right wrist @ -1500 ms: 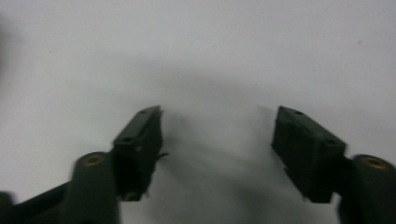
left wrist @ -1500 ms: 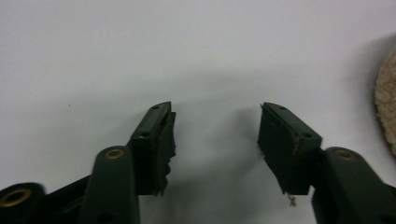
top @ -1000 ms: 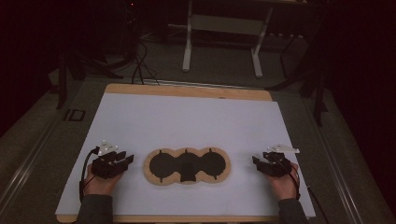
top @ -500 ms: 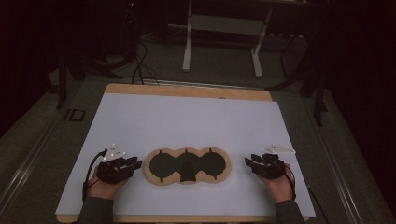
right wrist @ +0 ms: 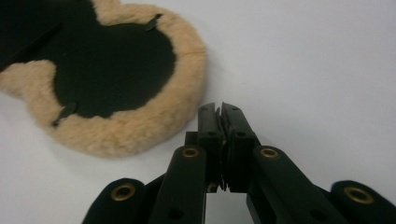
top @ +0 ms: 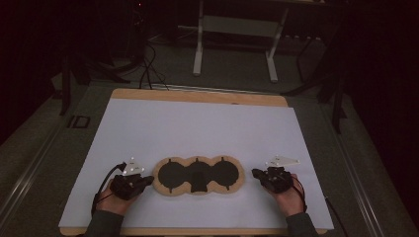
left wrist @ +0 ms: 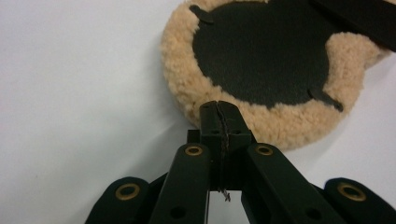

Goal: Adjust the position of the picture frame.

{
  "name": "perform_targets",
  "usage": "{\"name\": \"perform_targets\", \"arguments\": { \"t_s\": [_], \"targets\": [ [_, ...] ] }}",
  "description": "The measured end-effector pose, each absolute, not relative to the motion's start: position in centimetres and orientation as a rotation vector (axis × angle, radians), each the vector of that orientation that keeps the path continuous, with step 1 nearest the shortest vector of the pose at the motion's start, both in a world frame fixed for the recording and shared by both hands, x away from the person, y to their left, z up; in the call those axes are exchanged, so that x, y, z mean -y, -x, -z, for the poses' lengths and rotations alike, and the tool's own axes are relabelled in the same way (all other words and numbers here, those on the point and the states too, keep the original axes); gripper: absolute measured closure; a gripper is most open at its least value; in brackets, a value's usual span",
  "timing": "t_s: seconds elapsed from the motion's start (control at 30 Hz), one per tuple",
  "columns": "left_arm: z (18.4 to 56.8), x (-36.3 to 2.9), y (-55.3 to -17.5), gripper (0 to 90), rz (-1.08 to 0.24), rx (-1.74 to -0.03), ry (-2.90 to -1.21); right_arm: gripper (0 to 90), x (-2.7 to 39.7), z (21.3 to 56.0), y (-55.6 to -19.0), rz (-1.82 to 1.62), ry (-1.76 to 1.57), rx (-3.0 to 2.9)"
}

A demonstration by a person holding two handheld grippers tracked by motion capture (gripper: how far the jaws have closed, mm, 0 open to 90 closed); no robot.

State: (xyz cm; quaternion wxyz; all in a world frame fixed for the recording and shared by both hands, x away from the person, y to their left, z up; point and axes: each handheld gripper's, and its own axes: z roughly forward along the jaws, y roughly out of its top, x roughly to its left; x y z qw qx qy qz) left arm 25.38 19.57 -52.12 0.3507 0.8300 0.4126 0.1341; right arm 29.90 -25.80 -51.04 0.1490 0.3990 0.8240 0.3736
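Note:
A flat three-lobed pad (top: 197, 176), black inside with a tan fleece rim, lies on the white sheet (top: 197, 128) near the front edge. My left gripper (top: 144, 181) rests at the pad's left end. In the left gripper view, the left gripper (left wrist: 219, 106) sits right at the fleece rim of the pad (left wrist: 261, 60). My right gripper (top: 257, 173) lies just off the pad's right end. In the right gripper view, a small gap separates the right gripper (right wrist: 220, 108) from the pad (right wrist: 107, 70). Both pairs of jaws have just been closing and now meet with nothing between them.
The white sheet covers a wooden tabletop (top: 197, 96) whose edge shows at the back. Beyond it a pale metal stand (top: 198, 49) and loose cables (top: 148, 69) sit on the dark floor. Bare sheet stretches behind the pad.
Both hands have slid inward toward the pad's ends. Both pairs of jaws have gone from open to shut.

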Motion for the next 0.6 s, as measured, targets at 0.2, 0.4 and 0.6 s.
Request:
{"name": "perform_targets", "arguments": {
  "t_s": [0.2,0.4,0.6],
  "targets": [
    [52.2,-19.2,-24.8,90.0,-0.358,-1.056,-2.180,87.9,25.0,51.3,-29.6,-1.069,-1.117,-2.412],
    [52.3,-19.1,-24.2,90.0,-0.366,-1.049,-2.200,88.3,24.7,51.5,-29.4,-1.073,-1.110,-2.457],
    [52.4,-18.9,-23.5,90.0,-0.372,-1.032,-2.243,88.8,24.1,51.8,-29.1,-1.039,-1.071,-2.510]
  ]
}}
